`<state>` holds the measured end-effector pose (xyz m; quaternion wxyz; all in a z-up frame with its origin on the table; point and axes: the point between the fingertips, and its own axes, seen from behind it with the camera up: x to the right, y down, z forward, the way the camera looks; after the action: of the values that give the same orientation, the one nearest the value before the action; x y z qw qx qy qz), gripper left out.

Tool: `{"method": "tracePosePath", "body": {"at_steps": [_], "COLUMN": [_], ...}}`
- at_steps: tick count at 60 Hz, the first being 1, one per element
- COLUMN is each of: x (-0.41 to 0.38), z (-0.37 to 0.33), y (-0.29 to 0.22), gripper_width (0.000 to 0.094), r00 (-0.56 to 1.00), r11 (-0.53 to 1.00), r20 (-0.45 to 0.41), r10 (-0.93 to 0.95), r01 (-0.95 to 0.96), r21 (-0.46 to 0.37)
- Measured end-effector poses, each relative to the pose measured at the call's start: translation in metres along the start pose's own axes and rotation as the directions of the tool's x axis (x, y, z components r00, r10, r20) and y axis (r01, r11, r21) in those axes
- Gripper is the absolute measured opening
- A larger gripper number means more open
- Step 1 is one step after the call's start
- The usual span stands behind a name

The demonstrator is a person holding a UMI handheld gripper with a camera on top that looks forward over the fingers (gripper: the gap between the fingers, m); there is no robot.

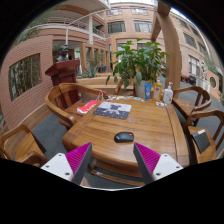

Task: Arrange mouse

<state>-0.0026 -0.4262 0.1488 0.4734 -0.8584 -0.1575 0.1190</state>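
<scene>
The gripper [112, 160] was held with its fingers [80, 158] spread apart and grasping nothing, the pink pads facing each other across an open gap. A dark mouse [124, 137] was seen lying on the wooden table [150, 125], just ahead of the fingers and clear of both. Beyond it, a dark mouse mat [112, 112] was laid flat near the table's middle, and a red book [87, 106] was placed beside it. A potted plant [138, 65] and several bottles [160, 95] were set at the far end. Wooden chairs [65, 97] were ranged around the table.
</scene>
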Motion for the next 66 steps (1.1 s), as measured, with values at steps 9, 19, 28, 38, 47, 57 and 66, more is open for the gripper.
{"method": "tracePosePath", "body": {"at_steps": [9,19,28,38,47,57,66], "x": [0.007,0.003,-0.002,0.006,0.022,0.038,0.048], "z": [0.024,0.070,0.118,0.169,0.204,0.233,0.259], "y": [0.025,0.050,0.062,0.060,0.052,0.037,0.026], "gripper_width": [0.0852,0.0850,0.0849,0.0853,0.0852,0.0852,0.0846], "r00": [0.999,0.992,0.979,0.958,0.943,0.929,0.924], "r11": [0.998,0.990,0.975,0.957,0.950,0.951,0.964], "r20": [-0.043,-0.078,-0.093,-0.130,-0.185,-0.254,-0.311], "r10": [0.030,0.097,0.182,0.257,0.278,0.269,0.222], "r01": [-0.033,-0.105,-0.192,-0.271,-0.298,-0.298,-0.257], "r21": [-0.054,-0.094,-0.114,-0.108,-0.091,-0.079,-0.073]}}
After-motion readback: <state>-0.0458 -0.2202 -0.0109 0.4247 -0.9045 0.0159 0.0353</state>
